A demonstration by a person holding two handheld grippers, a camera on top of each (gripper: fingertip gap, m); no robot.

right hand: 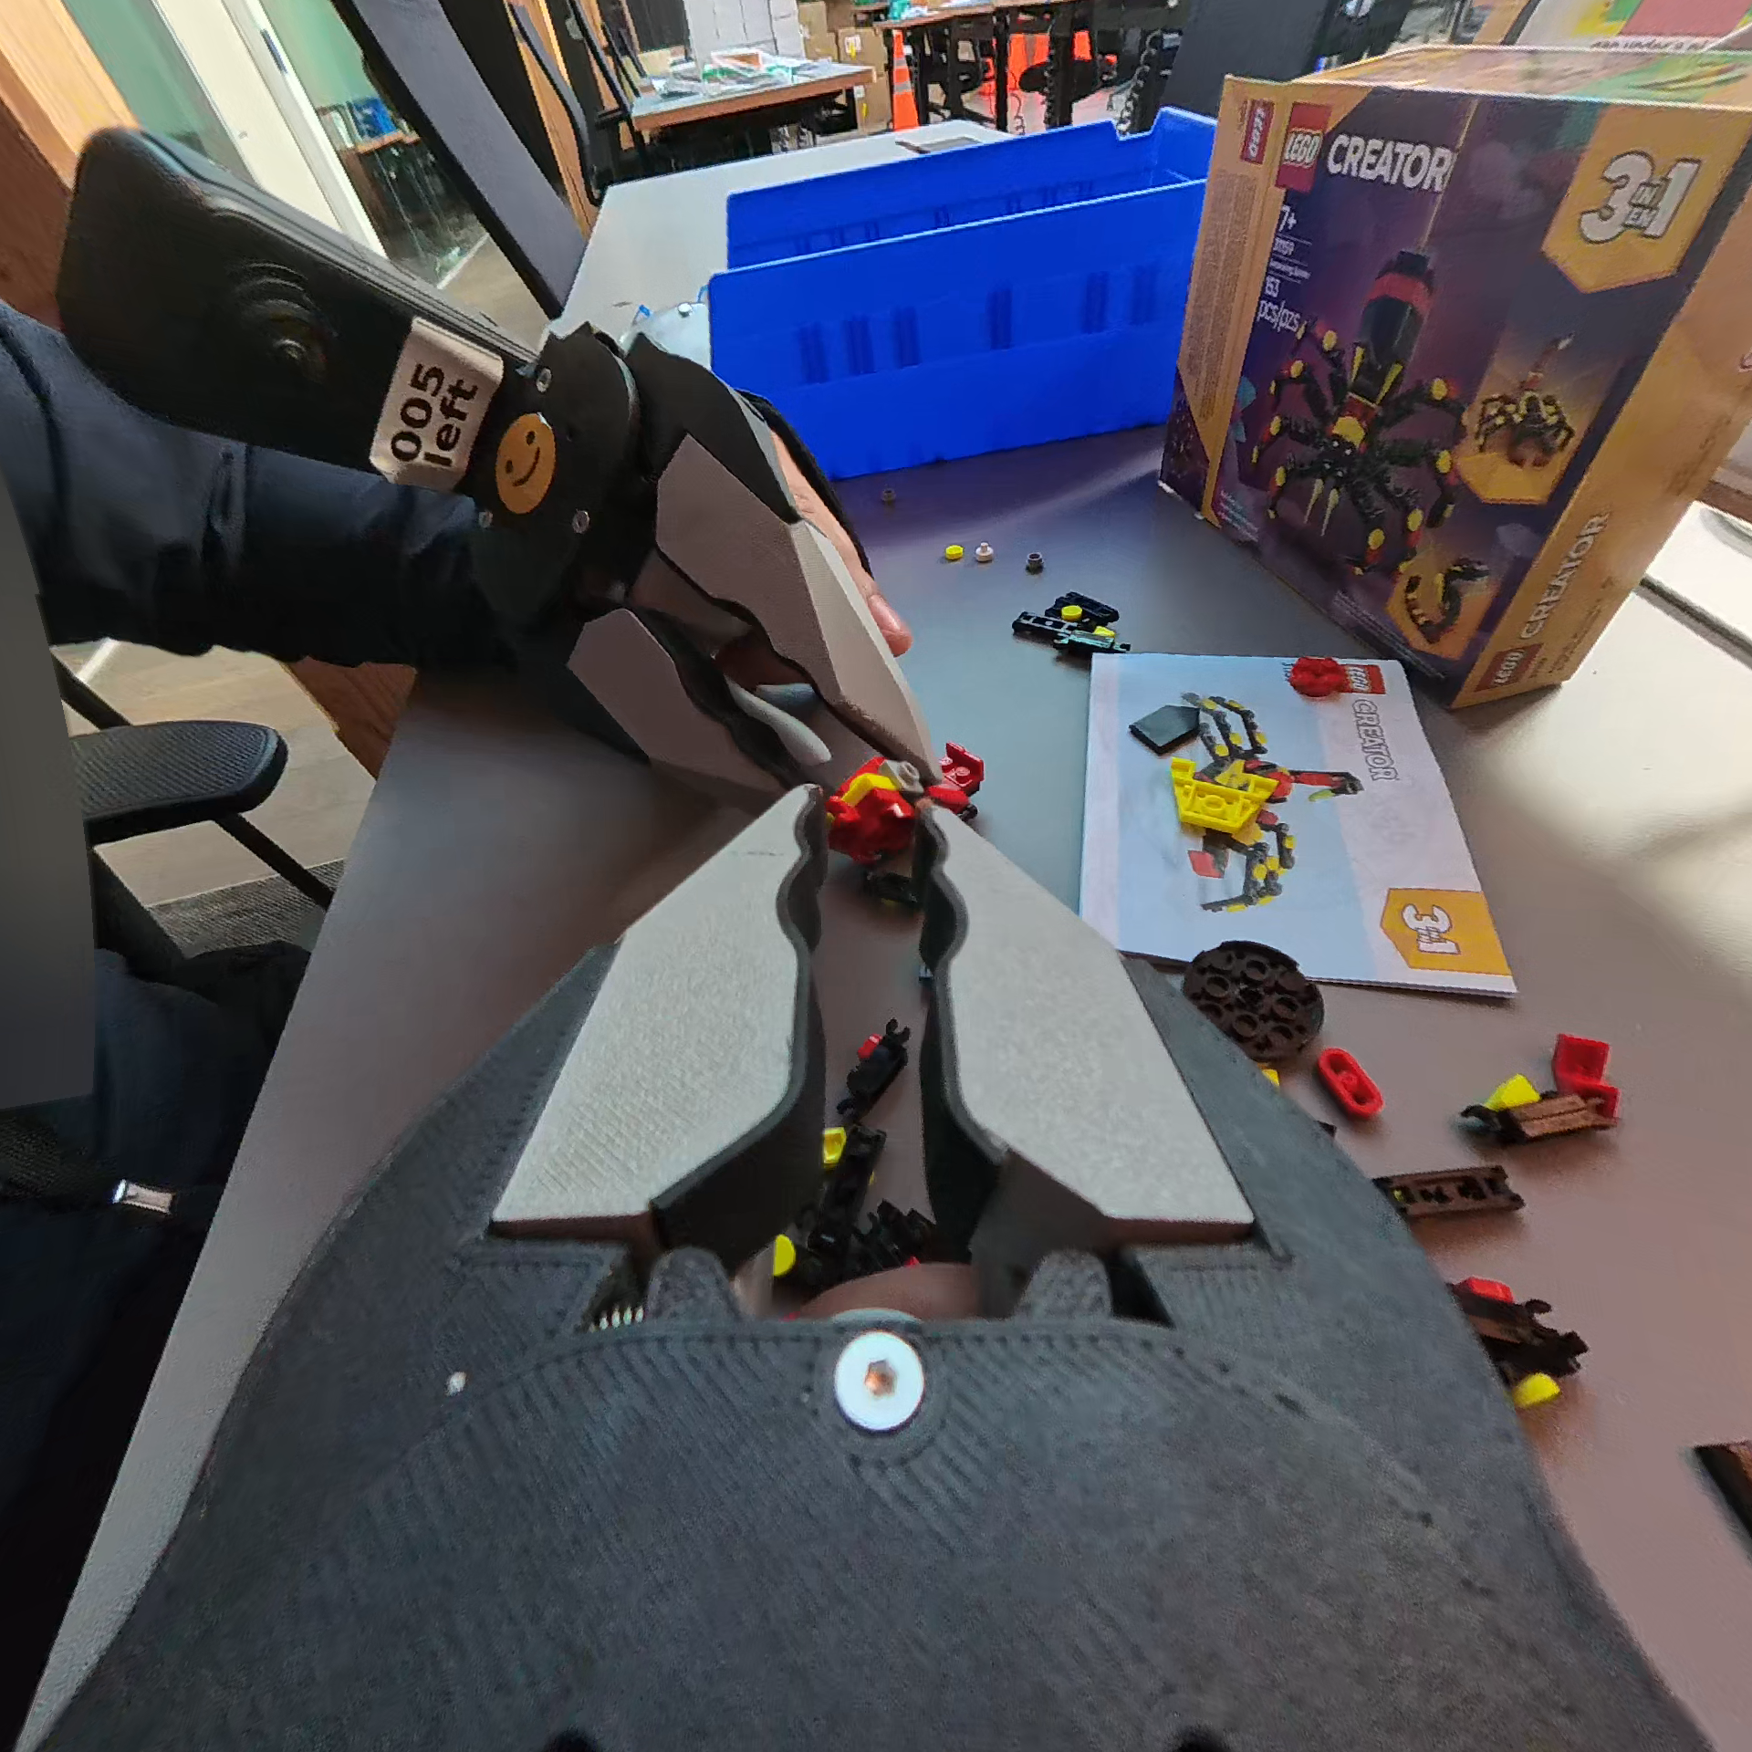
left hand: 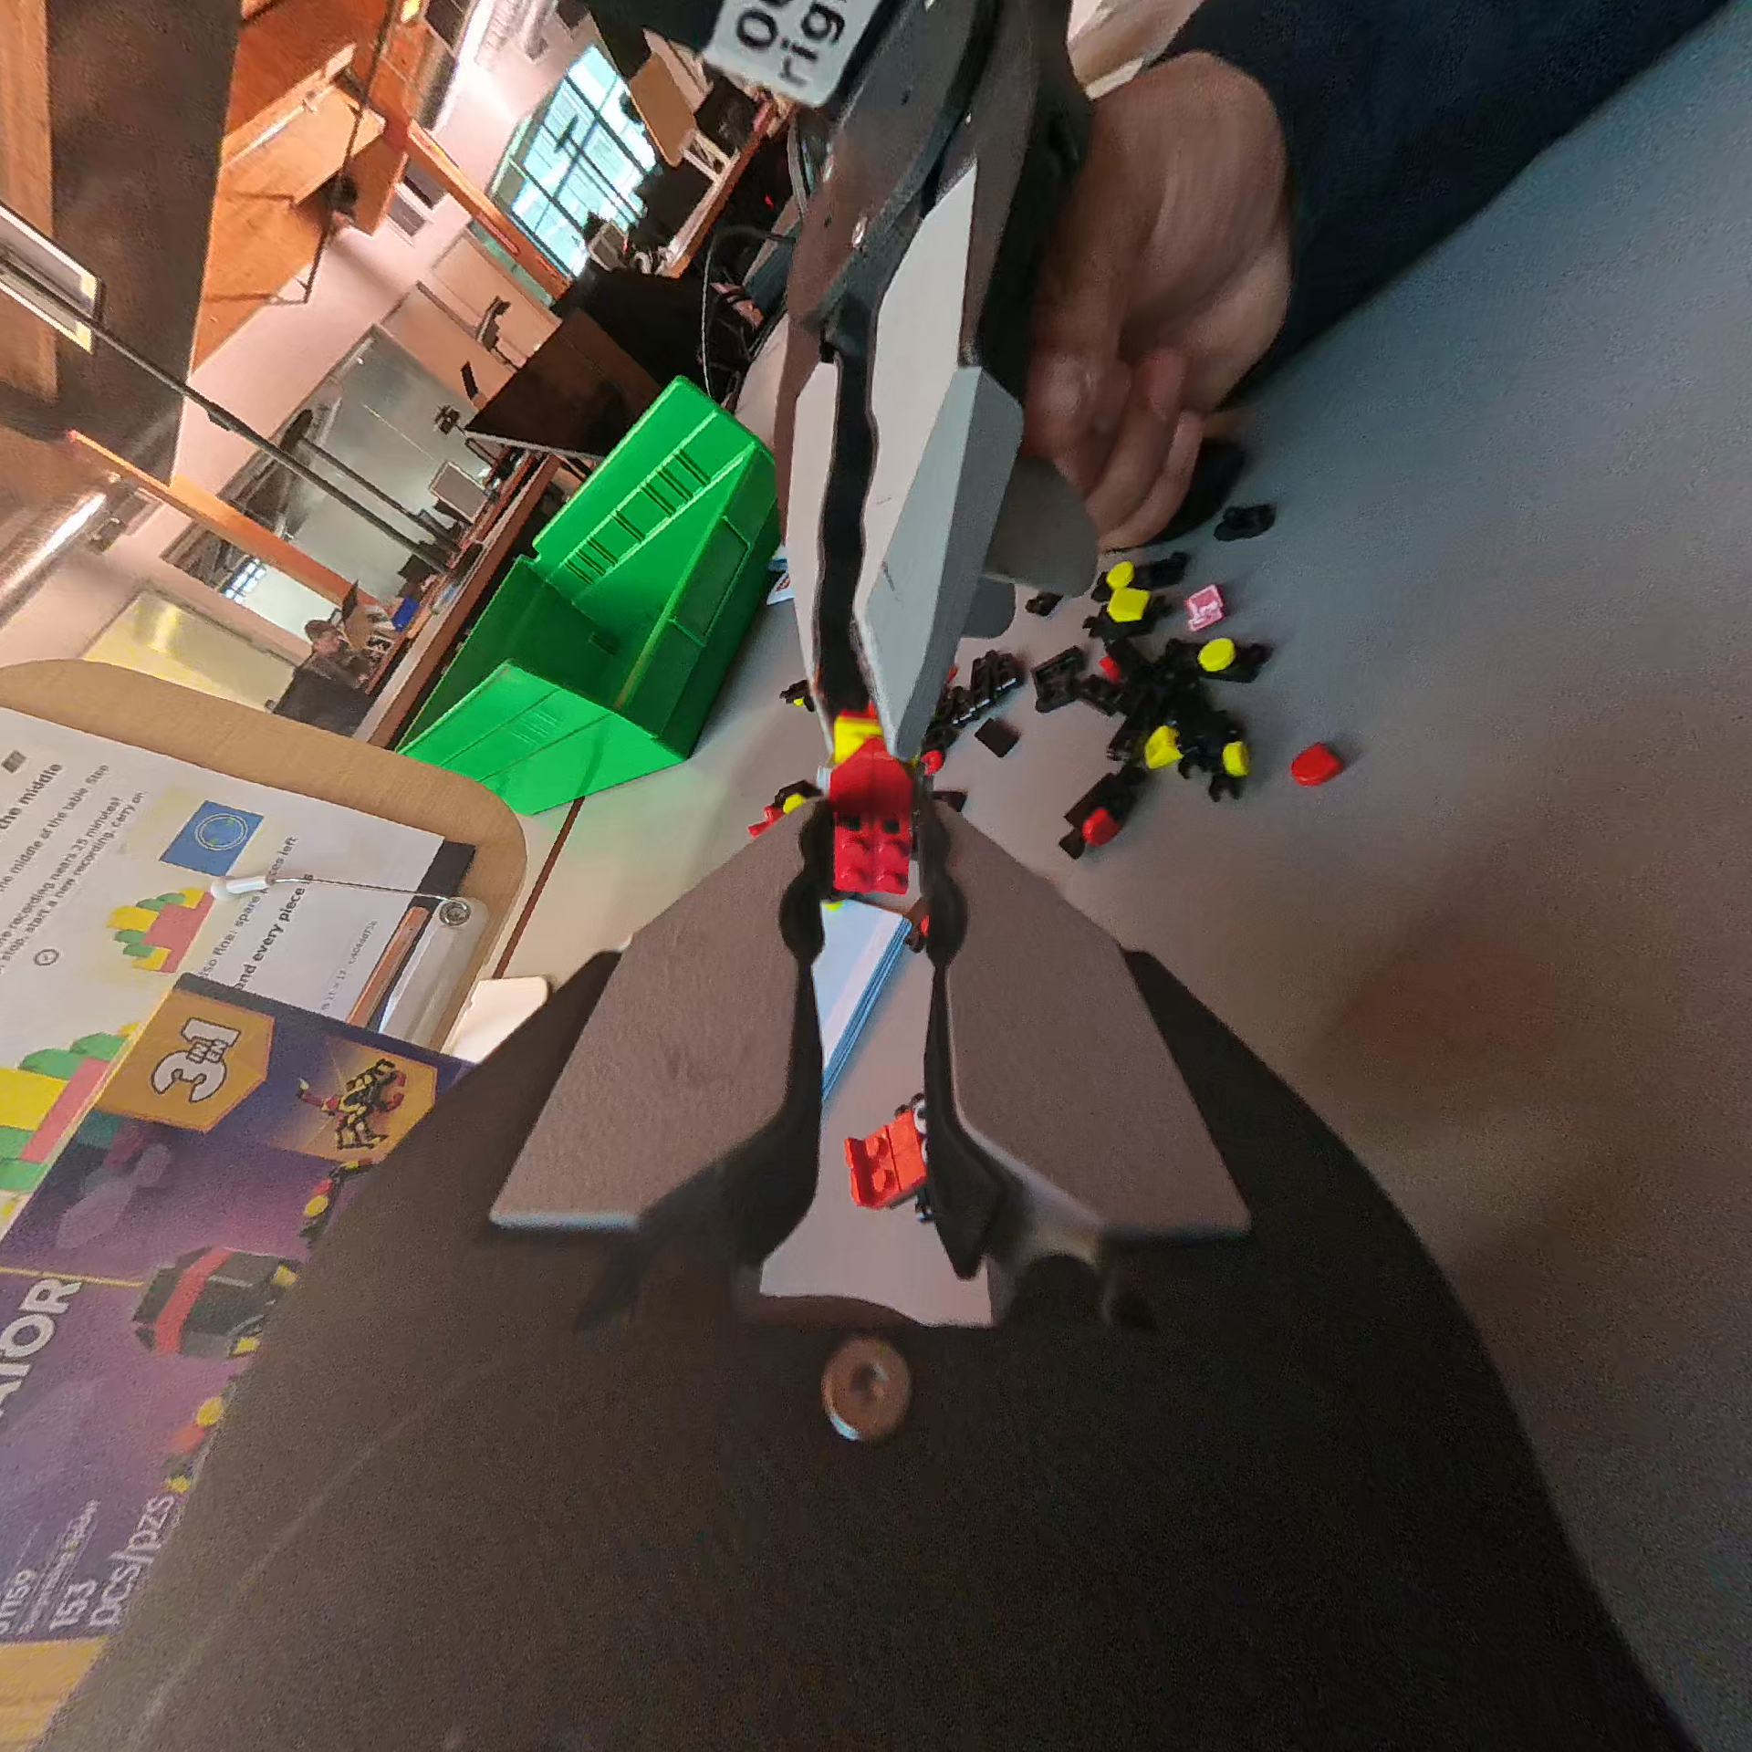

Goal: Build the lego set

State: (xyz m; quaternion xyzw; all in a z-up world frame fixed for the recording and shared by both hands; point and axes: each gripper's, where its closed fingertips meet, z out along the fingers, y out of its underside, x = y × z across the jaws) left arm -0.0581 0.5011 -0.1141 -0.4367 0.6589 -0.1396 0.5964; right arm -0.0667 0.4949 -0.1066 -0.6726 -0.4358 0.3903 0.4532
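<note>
**Red-and-yellow sub-assembly held between two hand-held grippers, mid-build**

Left hand-held gripper (left hand: 870, 858): fingers pinched on the red-and-yellow lego assembly (left hand: 867, 825), gripping its red studded body at both sides. Held clear of the counter (left hand: 1517, 427), probably to steady the piece as an anvil for pressing.

Right hand-held gripper (right hand: 867, 834): tips at the same assembly (right hand: 877, 806), meeting the left one nose to nose. In its own view jaws narrowly parted around the red lump; in the left wrist view tips closed down onto the yellow top. Whether truly clamped or only touching: cannot tell. Likely seating or aligning a small part on top.

Hand (left hand: 1166, 303) wrapped round the right gripper's handle, dark sleeve behind.

Directly beneath: loose red brick (left hand: 886, 1171) on the counter, between the left fingers.

Near, toward the right: scatter of black, yellow and red loose pieces (left hand: 1166, 702), spread flat, presumably for easy picking; one red rounded piece (left hand: 1316, 763) apart from the heap.

Beside the work: instruction booklet (right hand: 1280, 815) lying open-face up, with a yellow part (right hand: 1218, 792) and a dark tile resting on it. Dark round plate (right hand: 1253, 1000) at its lower edge.

Farther out: set box (right hand: 1460, 360) standing upright, picture side toward the work for reference; blue bin (right hand: 958, 313) behind; green bin (left hand: 607, 607) and a clipboard (left hand: 284, 834) with printed sheet at the far side.

Build judged early: most parts unattached.
</note>
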